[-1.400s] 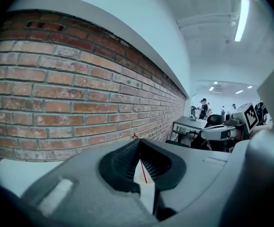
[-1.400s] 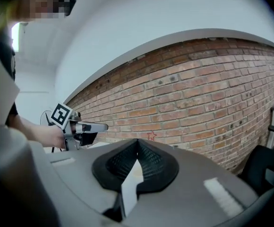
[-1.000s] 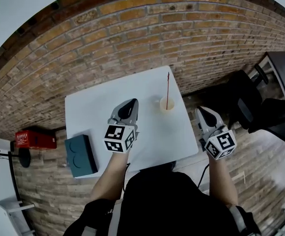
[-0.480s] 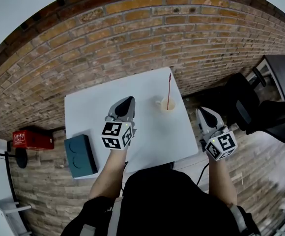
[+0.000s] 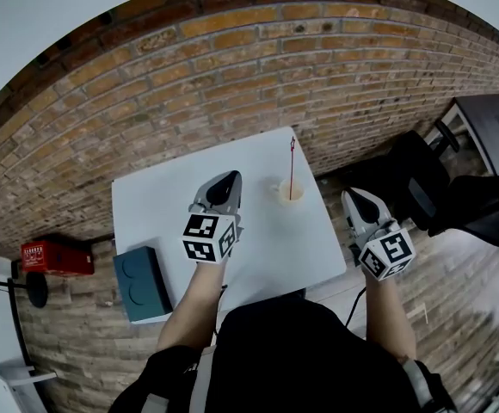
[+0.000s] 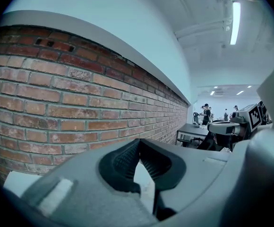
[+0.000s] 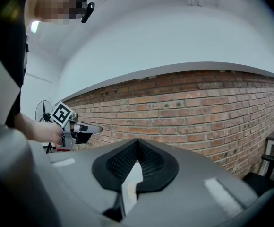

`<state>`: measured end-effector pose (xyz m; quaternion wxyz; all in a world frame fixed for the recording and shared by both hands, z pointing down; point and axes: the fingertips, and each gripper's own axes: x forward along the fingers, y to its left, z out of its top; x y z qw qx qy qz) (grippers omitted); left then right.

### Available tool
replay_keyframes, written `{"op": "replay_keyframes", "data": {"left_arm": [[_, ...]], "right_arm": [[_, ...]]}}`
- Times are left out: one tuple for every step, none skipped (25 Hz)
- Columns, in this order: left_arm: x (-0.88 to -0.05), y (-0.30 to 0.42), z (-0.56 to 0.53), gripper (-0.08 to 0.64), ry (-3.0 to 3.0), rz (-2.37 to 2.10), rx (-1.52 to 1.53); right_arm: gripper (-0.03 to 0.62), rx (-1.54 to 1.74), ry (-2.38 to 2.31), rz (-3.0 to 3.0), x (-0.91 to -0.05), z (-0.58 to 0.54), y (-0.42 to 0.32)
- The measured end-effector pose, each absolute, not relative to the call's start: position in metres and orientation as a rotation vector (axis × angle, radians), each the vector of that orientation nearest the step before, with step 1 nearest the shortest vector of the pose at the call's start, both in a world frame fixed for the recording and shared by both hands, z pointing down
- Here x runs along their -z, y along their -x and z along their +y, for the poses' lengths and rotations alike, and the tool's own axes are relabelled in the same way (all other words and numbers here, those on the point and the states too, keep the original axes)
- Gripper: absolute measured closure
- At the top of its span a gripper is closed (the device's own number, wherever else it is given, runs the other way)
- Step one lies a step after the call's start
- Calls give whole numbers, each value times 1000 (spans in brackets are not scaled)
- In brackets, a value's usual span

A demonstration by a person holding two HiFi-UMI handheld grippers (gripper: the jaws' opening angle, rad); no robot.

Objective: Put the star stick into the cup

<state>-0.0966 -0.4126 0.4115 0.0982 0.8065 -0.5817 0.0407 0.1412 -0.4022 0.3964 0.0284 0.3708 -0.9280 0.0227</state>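
Holding both pairs of jaws clenched on nothing, we have the left gripper (image 5: 224, 183) and right gripper (image 5: 355, 198) either side of the cup (image 5: 290, 193), apart from it. The star stick (image 5: 291, 166) stands nearly upright inside it, on the white surface (image 5: 163, 196), so we should draw back without brushing it.

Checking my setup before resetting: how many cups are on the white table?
1: the cup stands toward the table's far right side, with the star stick upright in it. The left claw covers part of the tabletop, so another could be hidden.
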Motion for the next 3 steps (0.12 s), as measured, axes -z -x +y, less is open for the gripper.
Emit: {"op": "replay_keyframes", "data": {"left_arm": [[-412,96,-413,554,-2387,-1719,-121],[-412,96,-413,554,-2387,-1717,-121],[-413,96,-413,554,-2387,-1714,-122]], "right_arm": [[595,-72,-1138,-2863,-397,-402,-140],[595,-74,-1132,-2863,-398,-401,-138],[594,-75,-1126,-2863,-398,-401,-137]]}}
